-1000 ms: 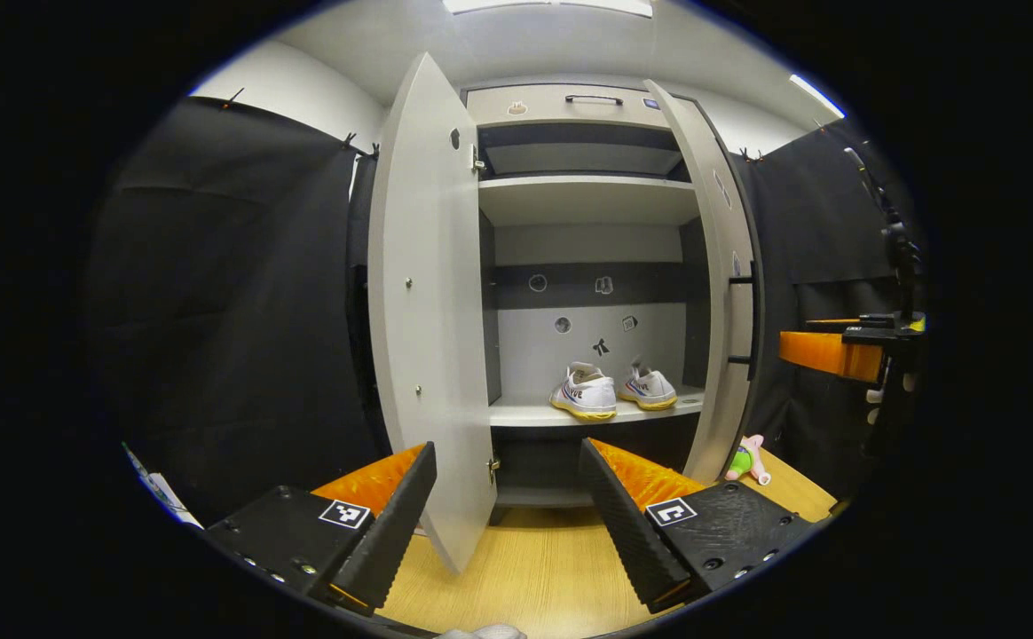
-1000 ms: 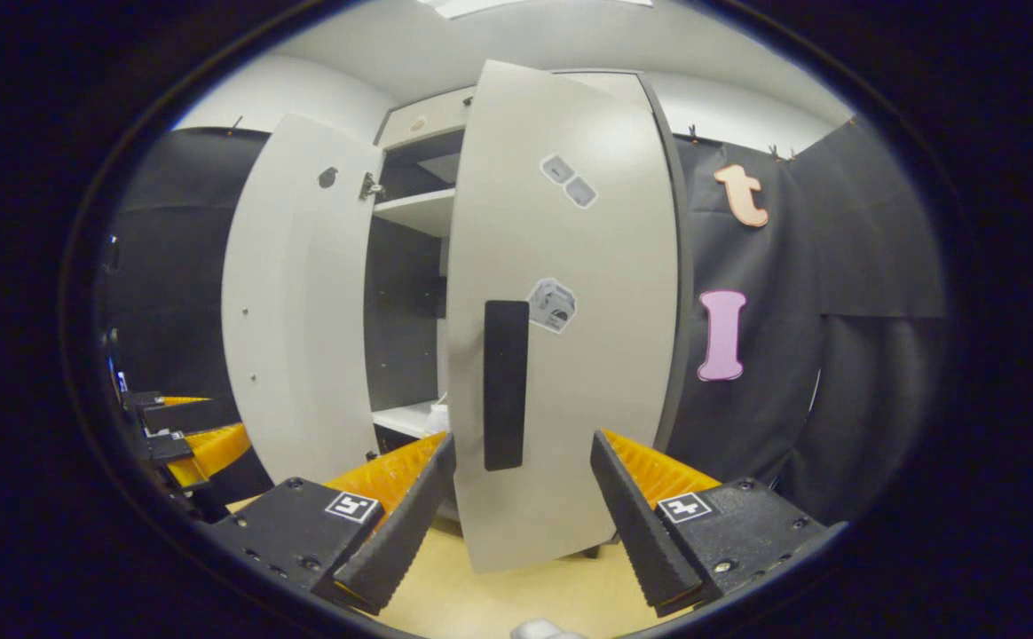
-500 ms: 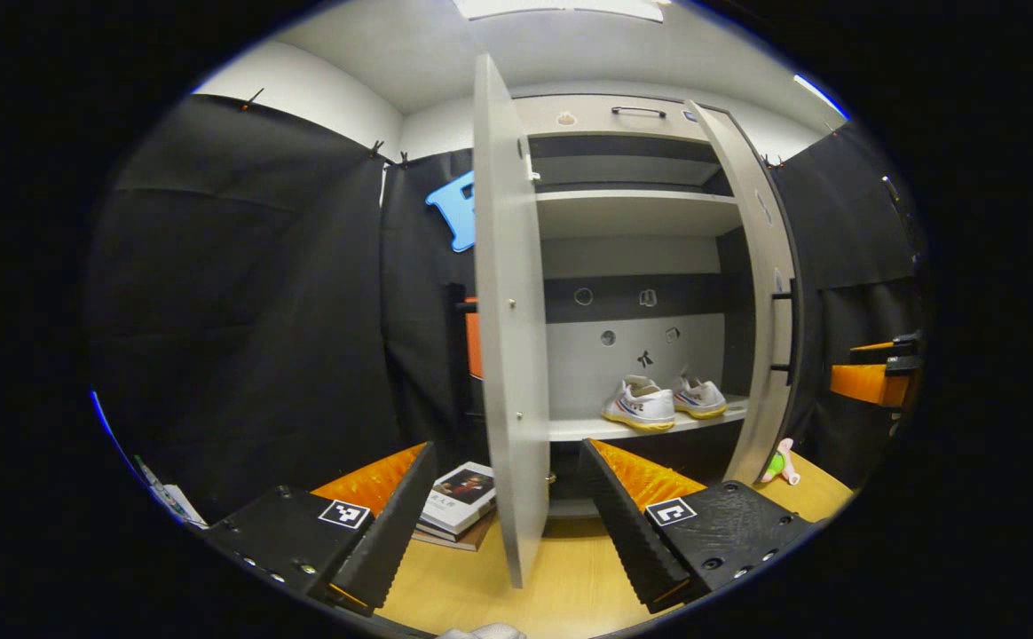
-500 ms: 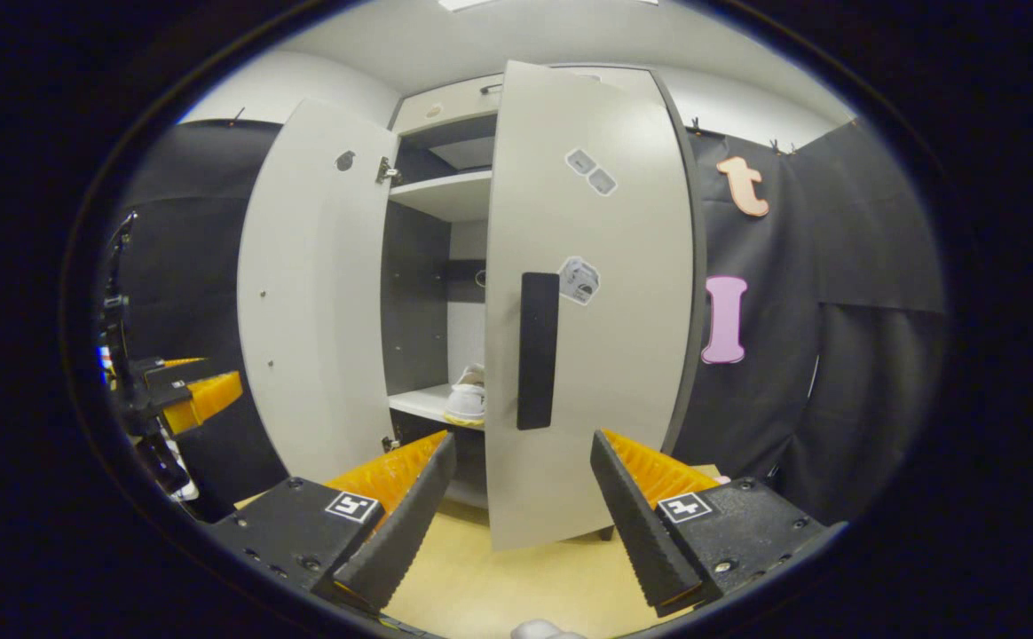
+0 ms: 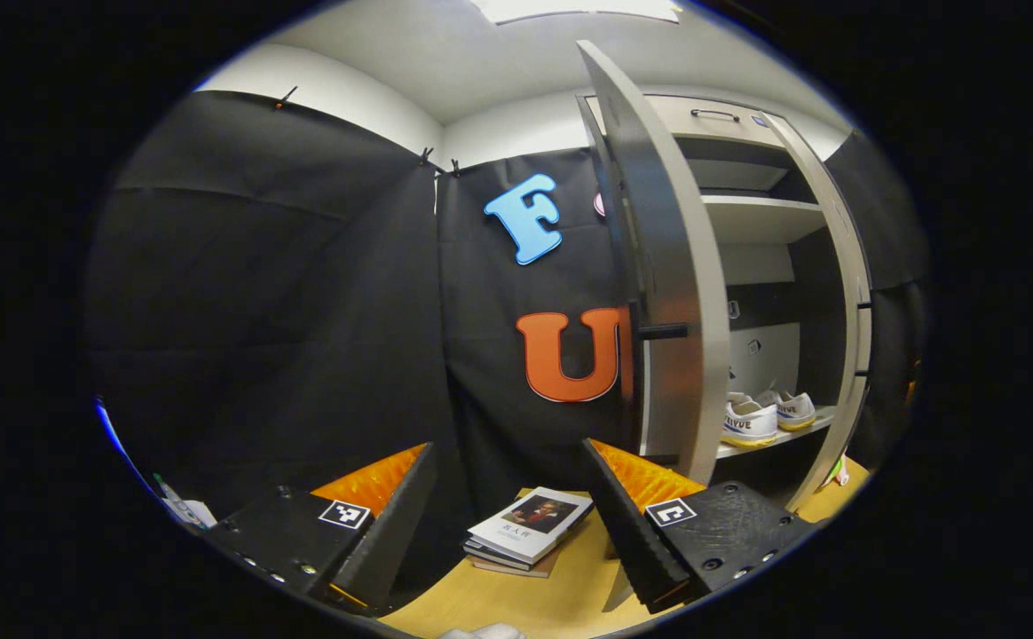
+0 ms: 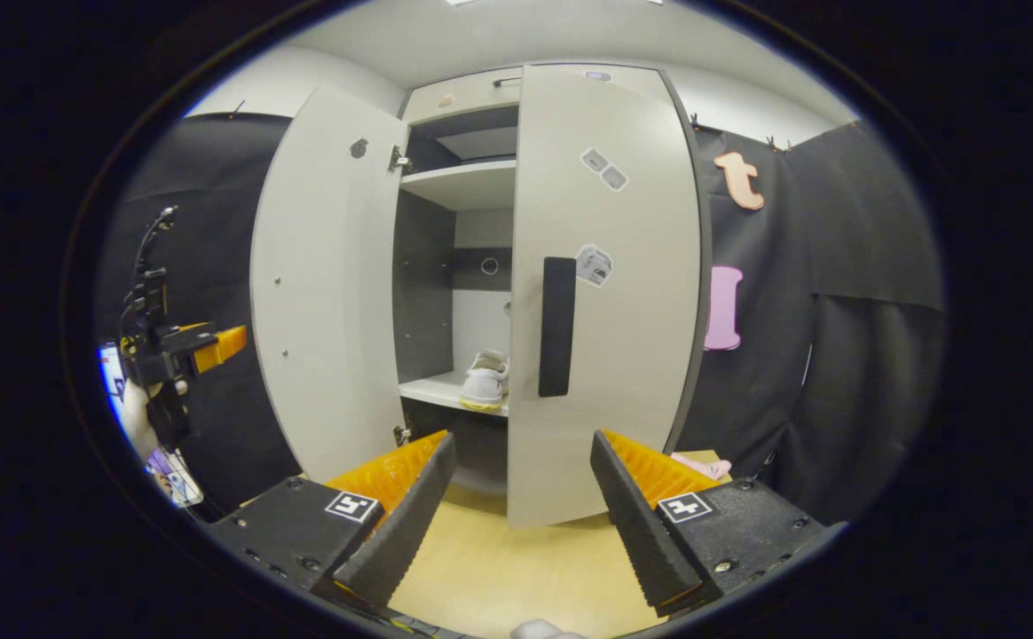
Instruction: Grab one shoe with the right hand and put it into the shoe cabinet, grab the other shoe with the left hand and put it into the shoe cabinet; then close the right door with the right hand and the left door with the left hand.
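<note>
1. My left gripper (image 5: 509,497): level, jaws wide, holding nothing, aimed past the left door (image 5: 667,293) seen nearly edge-on.
2. My right gripper (image 6: 523,484): level, jaws wide, empty, facing the right door (image 6: 610,293), which stands close to shut.
3. Shoes: two (image 5: 749,422) (image 5: 792,408), side by side on the shoe cabinet (image 5: 769,209) shelf.
4. Books (image 5: 530,528): one stack on the floor.

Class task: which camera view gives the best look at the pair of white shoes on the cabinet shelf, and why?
The left gripper view: both shoes sit side by side on the shelf, seen through the open cabinet. In the right gripper view, the right door covers most of the shelf, leaving one shoe partly visible.
</note>
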Demonstrator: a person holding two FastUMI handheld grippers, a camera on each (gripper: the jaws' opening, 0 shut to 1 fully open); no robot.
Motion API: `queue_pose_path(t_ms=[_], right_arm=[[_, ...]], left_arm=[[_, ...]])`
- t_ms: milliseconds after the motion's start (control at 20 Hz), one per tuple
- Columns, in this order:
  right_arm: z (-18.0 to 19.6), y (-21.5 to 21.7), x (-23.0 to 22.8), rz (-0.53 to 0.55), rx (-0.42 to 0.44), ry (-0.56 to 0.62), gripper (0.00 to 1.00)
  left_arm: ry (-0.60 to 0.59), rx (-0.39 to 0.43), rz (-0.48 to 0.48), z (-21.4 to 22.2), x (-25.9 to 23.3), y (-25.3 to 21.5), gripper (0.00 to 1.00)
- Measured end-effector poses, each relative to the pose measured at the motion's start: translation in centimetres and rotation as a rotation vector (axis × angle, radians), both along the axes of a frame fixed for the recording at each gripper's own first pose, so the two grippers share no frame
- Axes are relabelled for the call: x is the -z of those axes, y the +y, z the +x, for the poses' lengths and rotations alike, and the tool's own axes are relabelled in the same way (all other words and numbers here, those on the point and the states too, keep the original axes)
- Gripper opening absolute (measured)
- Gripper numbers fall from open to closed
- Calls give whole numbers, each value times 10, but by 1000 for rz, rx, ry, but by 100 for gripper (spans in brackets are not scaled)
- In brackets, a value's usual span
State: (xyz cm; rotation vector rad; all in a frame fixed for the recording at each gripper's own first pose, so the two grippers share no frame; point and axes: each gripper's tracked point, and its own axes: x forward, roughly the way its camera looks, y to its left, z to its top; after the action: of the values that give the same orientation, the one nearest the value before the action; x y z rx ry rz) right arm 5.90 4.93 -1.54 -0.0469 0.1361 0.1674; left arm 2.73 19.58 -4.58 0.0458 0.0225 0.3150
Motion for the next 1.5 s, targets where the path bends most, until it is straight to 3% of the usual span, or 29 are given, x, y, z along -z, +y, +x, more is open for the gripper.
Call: queue_pose_path(t_ms=[350, 800, 850, 900, 1450, 1500], right_arm=[[-12, 6, 9, 1, 14, 19, 100], [-19, -13, 7, 11, 29, 14, 99], [-18, -16, 6, 13, 30, 14, 100], [-19, -19, 6, 15, 30, 14, 100], [-17, -55, 11, 21, 30, 28, 100], [-17, -59, 9, 22, 33, 26, 100]], left_arm=[[5, 51, -15, 28, 3, -7, 97], [3, 34, 5, 28, -1, -20, 89], [4, 33, 4, 27, 0, -25, 78], [4, 36, 0, 27, 0, -29, 89], [5, 142, 20, 36, -3, -107, 89], [7, 161, 22, 40, -4, -117, 78]])
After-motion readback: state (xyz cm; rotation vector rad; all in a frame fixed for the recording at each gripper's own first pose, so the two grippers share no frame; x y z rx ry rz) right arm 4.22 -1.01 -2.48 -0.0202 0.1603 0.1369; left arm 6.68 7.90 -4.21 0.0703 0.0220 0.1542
